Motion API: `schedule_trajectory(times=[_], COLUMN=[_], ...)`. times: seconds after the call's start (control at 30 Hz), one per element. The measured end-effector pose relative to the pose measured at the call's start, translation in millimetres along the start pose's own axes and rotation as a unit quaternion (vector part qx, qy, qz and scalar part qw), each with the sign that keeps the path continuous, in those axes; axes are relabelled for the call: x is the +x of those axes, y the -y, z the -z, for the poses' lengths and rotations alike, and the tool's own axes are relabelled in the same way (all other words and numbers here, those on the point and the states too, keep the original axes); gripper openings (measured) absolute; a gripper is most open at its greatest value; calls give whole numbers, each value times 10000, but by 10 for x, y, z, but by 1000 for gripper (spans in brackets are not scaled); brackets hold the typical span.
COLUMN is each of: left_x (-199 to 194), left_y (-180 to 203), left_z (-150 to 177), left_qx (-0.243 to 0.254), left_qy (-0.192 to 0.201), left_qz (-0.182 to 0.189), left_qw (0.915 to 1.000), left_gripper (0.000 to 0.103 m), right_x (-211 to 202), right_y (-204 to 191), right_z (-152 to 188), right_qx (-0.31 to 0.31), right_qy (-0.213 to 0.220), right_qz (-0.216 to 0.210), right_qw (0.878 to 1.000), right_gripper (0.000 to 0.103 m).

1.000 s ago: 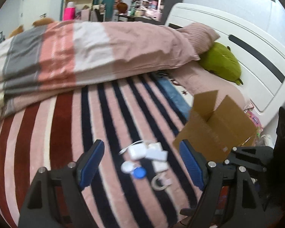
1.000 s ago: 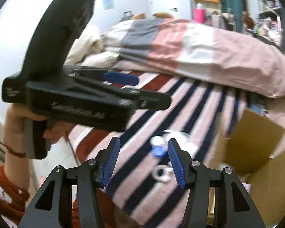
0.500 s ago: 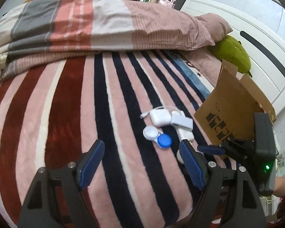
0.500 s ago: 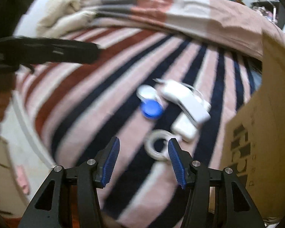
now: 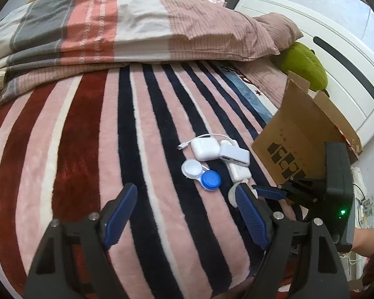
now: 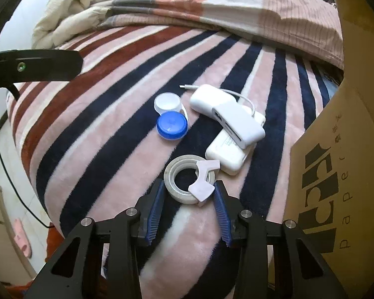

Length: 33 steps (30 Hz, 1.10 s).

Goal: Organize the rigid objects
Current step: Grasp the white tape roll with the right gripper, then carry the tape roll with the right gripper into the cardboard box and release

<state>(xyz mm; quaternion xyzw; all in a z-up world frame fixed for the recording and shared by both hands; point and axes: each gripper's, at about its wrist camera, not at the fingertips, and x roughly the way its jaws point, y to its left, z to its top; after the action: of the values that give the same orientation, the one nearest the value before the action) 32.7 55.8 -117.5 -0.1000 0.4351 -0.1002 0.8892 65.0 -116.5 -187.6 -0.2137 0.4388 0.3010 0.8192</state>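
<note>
A cluster of small items lies on the striped blanket [image 5: 92, 149]: a white-and-blue contact lens case [image 6: 170, 117] [image 5: 202, 173], a white earbud case [image 5: 204, 148] [image 6: 203, 98] with a cable, a white card reader [image 6: 239, 123] [image 5: 234, 155], a white charger [image 6: 228, 153] and a white tape roll [image 6: 187, 182]. My right gripper [image 6: 189, 204] is open, with its fingers on either side of the tape roll's near edge. My left gripper [image 5: 184, 211] is open and empty above the blanket, to the left of the cluster. A cardboard box [image 5: 299, 134] [image 6: 336, 149] stands right of the items.
A folded quilt [image 5: 112, 32] and pillow [image 5: 279, 27] lie at the far side of the bed. A green plush toy [image 5: 304, 62] sits by the white headboard [image 5: 336, 49]. The bed edge and floor [image 6: 10, 199] lie to the left in the right wrist view.
My right gripper has moved down and forward to the tape roll. My left gripper has moved closer to the blanket and the items. Both stayed open.
</note>
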Motion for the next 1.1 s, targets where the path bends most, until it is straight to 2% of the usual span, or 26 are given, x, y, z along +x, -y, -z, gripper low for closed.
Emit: schedule_trajectory(times=[0.2, 0.3, 0.5, 0.53, 0.63, 0.8, 0.93, 1.1], left_x=[-65, -137, -353, -387, -438, -324, -119, 242], left_y=[126, 213, 383, 437, 624, 971, 1354, 1802], left_z=[-92, -175, -428, -476, -631, -850, -1033, -1207], left_qx=[44, 128, 210, 265, 438, 665, 927, 1191], left_qy=[-6, 23, 218, 254, 383, 327, 141, -386], left_qz=[648, 856, 1281, 1348, 1257, 1397, 1493, 1563], left_qw=[9979, 9962, 9913, 9902, 9904, 9874, 9843, 9797], left_gripper=[78, 77, 44, 39, 33, 32, 32, 32], right_x=[-335, -581, -1038, -1107, -1248, -1433, -1545, -1589], right_y=[-210, -278, -331, -285, -154, 173, 529, 1031], right_z=[-179, -328, -586, -621, -663, -641, -571, -468], right_qx=[-299, -451, -686, -665, -583, -443, -219, 194], right_qy=[472, 779, 1339, 1414, 1537, 1644, 1600, 1286], right_qz=[-408, -616, -713, -752, -765, -587, -369, -232], right_qw=[9976, 9940, 9860, 9848, 9834, 9837, 9862, 9912], right_gripper=[35, 35, 35, 35, 35, 34, 34, 34])
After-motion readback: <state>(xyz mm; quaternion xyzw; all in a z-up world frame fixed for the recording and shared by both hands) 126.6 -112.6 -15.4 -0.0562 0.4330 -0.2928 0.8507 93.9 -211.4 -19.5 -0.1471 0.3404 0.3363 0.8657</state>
